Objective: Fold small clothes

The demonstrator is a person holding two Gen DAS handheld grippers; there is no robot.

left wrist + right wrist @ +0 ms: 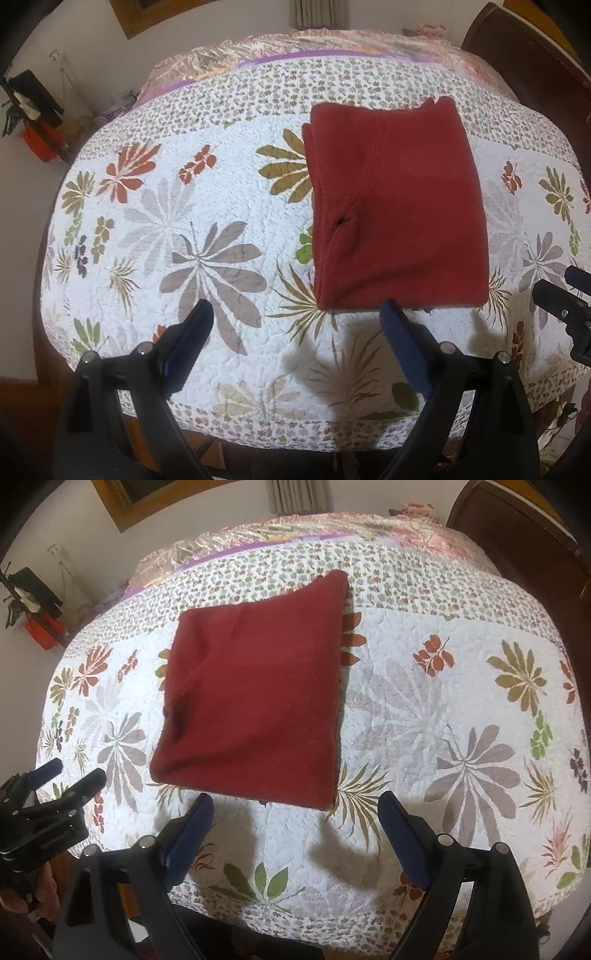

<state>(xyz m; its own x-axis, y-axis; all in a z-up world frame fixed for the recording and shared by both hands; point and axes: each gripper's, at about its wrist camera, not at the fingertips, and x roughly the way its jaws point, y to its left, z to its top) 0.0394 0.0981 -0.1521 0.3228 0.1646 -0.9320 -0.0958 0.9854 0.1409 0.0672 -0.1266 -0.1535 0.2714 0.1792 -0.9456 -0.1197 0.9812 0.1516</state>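
The quilted white bedspread with printed leaves and flowers [229,206] covers the bed, and near its middle lies the dark red knitted garment [399,214], already folded into a thick, nearly square pad. The fold looks finished, so the sensible step is probably to press the stack flat or leave it alone, coming straight down rather than dragging an edge, which would open the layers. Its edges line up fairly well; a seam curves across the top layer, with what may be a small hole beside it. The left gripper [297,314] and right gripper [295,805] both hover just short of the near edge, jaws spread wide, holding nothing.
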